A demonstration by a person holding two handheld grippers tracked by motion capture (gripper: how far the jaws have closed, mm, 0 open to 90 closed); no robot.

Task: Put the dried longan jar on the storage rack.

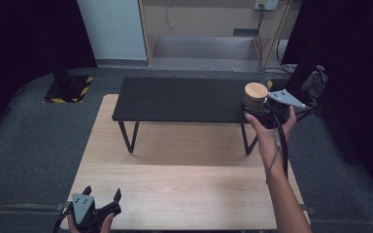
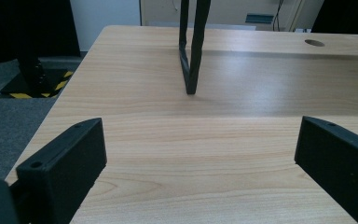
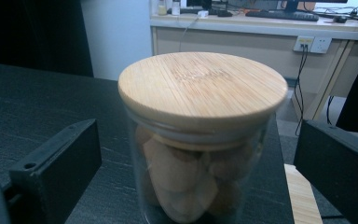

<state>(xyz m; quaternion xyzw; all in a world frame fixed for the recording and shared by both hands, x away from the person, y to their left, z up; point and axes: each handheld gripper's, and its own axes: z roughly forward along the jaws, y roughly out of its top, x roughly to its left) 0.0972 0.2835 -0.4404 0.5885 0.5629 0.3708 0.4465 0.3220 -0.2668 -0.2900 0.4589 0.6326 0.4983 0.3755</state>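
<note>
Right gripper view: corks visible inside jar (image 3: 200,140). Jar sits between right gripper (image 1: 267,112) jaws, spread wide, untouched.

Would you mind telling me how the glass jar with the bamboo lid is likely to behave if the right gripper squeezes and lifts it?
The jar looks like smooth clear glass, so it may be slippery and breakable against hard jaws. Its bamboo lid seems merely seated and might lift off if gripped alone. Being squat and filled with brown pieces, it probably resists tipping. The right gripper stands open around it.
</note>
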